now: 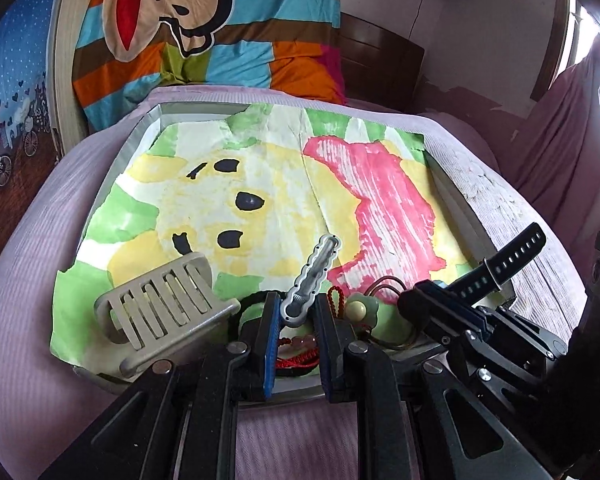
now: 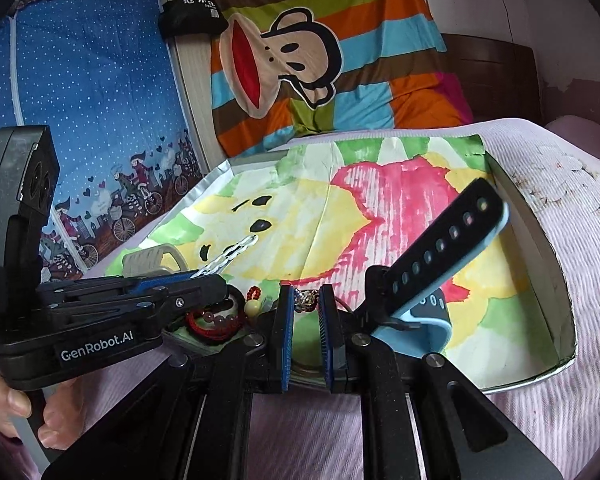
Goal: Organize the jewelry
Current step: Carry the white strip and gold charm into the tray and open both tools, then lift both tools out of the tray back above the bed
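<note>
Starting at the near left corner of the tray (image 1: 140,136), the grey slotted rack (image 1: 160,304) sits on the painted paper (image 1: 260,184), tilted and close to your left gripper (image 1: 298,312); a careless swing could knock it over the near rim. That gripper is clamped on the butt of the silver hair clip (image 1: 314,272), which sticks out long and points toward the middle of the tray. With so little of it pinched, it may pivot or slip if you roll the wrist, and its tip could catch the paper and drag it. Just under it, at the near edge of the tray, lie the red bead bracelet (image 2: 216,320) and the pale pendant (image 1: 360,308) in a tangle of cords, so anything you lift there may pull its neighbours along. Your right gripper (image 2: 306,308) is closed, with a braided knot (image 2: 305,298) at its tips; I cannot tell whether it is truly pinched. To its right, toward the tray's near right corner, the watch (image 2: 440,248) rears its strap up beside that gripper. It looks ready to topple or snag if you move sideways.
</note>
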Available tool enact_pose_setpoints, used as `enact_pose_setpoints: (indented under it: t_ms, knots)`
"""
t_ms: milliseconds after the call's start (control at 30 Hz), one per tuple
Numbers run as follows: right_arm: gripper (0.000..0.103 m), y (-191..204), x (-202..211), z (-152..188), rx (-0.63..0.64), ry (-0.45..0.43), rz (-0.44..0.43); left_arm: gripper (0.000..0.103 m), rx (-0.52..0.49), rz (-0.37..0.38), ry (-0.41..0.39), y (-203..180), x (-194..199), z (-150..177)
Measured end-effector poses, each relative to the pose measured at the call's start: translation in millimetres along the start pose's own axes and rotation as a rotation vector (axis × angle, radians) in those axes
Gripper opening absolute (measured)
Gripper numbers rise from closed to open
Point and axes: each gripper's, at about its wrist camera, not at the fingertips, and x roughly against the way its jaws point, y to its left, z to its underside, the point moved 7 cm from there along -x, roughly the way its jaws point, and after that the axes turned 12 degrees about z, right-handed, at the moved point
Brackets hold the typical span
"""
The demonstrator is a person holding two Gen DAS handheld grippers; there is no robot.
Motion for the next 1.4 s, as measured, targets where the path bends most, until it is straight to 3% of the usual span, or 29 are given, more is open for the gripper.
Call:
enact_pose_setpoints:
  t_ms: [300, 633, 800, 967, 1167, 1400]
  knots:
    - [0.011, 2.0, -1.6, 11.0, 0.021, 0.023, 0.024, 0.016, 0.03, -0.014, 0.023, 6.3, -2.5, 4.6]
    - [0.013, -0.8, 2.2, 13.1, 0.01, -0.002, 0.015, 0.016, 0.023, 0.004, -0.013, 6.4, 2.7, 5.4]
    - [0.023, -4.4, 8.0, 15.0, -0.006, -0.029, 0.009, 0.017, 0.011, 0.024, -0.038, 3.8, 7.8, 6.5]
    - [0.034, -11.0, 17.6, 16.7, -0.032, -0.069, 0.012, 0.031, 0.002, 0.045, -0.085, 0.9, 16.1, 5.2]
    - [0.035, -23.3, 28.6, 16.4, -0.081, -0.116, 0.025, 0.034, -0.015, 0.046, -0.118, -2.2, 22.2, 3.4]
    - [0.048, -31.4, 48.0, 13.9, -0.109, -0.196, 0.053, 0.049, -0.065, 0.032, -0.166, -11.3, 33.5, 3.6]
